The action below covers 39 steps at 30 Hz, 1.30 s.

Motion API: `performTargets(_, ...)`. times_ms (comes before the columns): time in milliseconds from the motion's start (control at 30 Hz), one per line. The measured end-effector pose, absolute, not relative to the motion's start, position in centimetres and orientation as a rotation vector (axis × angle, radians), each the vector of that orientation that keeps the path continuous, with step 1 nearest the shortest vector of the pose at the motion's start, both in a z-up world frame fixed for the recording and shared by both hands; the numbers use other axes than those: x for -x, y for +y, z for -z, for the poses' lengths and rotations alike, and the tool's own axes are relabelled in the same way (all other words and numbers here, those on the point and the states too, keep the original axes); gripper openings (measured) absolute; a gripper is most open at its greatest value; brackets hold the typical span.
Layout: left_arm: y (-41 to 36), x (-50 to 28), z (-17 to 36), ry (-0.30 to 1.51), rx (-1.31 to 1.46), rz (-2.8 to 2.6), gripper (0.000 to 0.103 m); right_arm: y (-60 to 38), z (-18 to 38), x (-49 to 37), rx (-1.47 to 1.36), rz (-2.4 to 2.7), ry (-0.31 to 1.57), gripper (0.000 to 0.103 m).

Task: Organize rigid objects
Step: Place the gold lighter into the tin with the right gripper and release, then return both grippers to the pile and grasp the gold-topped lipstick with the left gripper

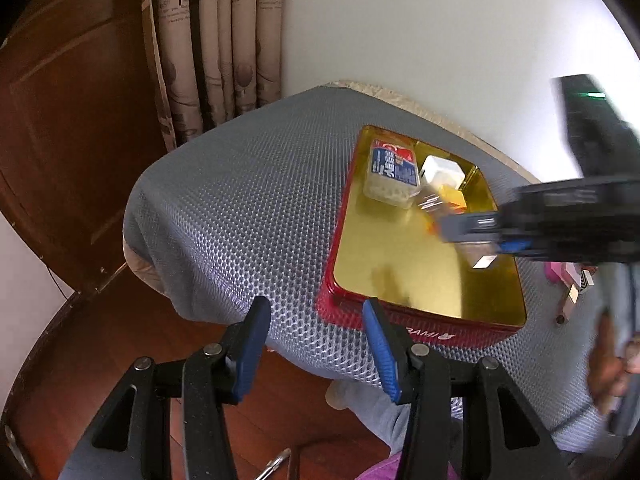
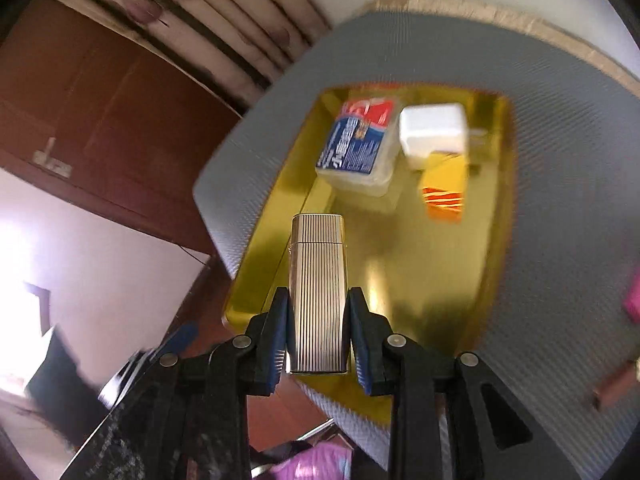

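A red tin with a gold inside [image 1: 424,324] [image 2: 280,248] lies on the grey mesh mat. In it are a clear box with a blue and red label [image 1: 392,172] [image 2: 358,144], a white charger block [image 1: 440,170] [image 2: 434,130] and a yellow-orange packet [image 2: 444,190]. My right gripper [image 2: 318,312] is shut on a ribbed silver lighter [image 2: 318,292] and holds it over the tin; from the left wrist view it reaches in from the right [image 1: 492,240], blurred. My left gripper [image 1: 316,320] is open and empty at the tin's near edge.
The mat [image 1: 240,200] covers a table against a white wall. Pink items [image 1: 560,276] [image 2: 632,300] and a small brown object [image 1: 564,308] lie on the mat to the right of the tin. A curtain [image 1: 216,40] and a wooden door [image 1: 60,140] stand to the left.
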<state>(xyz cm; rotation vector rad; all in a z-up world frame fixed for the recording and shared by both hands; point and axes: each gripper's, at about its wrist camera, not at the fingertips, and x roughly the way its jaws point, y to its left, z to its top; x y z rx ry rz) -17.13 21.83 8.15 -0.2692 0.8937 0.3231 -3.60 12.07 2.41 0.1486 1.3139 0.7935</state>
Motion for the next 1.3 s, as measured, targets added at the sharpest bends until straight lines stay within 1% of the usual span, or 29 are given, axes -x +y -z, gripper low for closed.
performTargets(133,21.9,17.0,-8.2,0.895,0.276,-0.302,0.049,14.7,-0.6,2.3,-0.148,-0.757,1.358,0.027)
performTargets(333,22.2,16.7,-7.7,0.928,0.283,-0.285,0.049,16.9,0.5,0.9,-0.143,-0.709,1.373,0.027)
performTargets(433,22.4,16.6,-7.5,0.938,0.294,-0.282,0.049,18.0,0.5,0.6,-0.120,-0.696,1.356,0.030)
performTargets(500,22.5,16.5,-7.4,0.941,0.297,-0.288,0.049,18.2,0.4,0.4,-0.117,-0.702,1.342,0.030)
performTargets(567,22.6,16.6,-7.5,0.938,0.300,-0.292,0.049,17.7,0.0,0.2,-0.130,-0.701,1.321,0.036)
performTargets(600,22.6,16.6,-7.5,0.936,0.299,-0.296,0.049,17.5,-0.3,0.4,-0.131,-0.706,1.303,0.038)
performTargets(667,22.7,16.7,-7.6,0.934,0.294,-0.303,0.049,16.0,-1.5,1.0,-0.149,-0.735,1.238,0.044)
performTargets(700,22.7,16.8,-7.6,0.932,0.294,-0.301,0.049,14.7,-2.1,1.4,-0.178,-0.752,1.208,0.047)
performTargets(767,22.5,16.9,-7.7,0.928,0.290,-0.290,0.049,10.8,-3.3,2.4,-0.249,-0.768,1.128,0.067)
performTargets(833,21.9,16.9,-7.9,0.922,0.272,-0.260,0.049,5.8,-3.9,3.5,-0.272,-0.730,1.052,0.076)
performTargets(933,20.2,17.2,-8.6,0.900,0.229,-0.189,0.049,-2.5,-3.4,6.0,-0.225,-0.564,1.002,0.079)
performTargets(1067,15.9,17.2,-9.1,0.892,0.134,-0.071,0.049,-13.1,-1.0,9.2,0.001,-0.214,1.000,0.079)
performTargets(1167,12.1,16.4,-8.9,0.920,0.069,0.027,0.049,-20.2,0.5,11.0,0.097,-0.019,1.010,0.079)
performTargets(1233,9.5,15.4,-9.2,0.928,0.051,0.100,0.049,-23.7,1.2,11.5,0.132,0.076,1.011,0.080)
performTargets(1300,7.1,13.9,-9.3,0.930,0.042,0.167,0.049,-26.3,1.8,11.9,0.138,0.133,0.998,0.083)
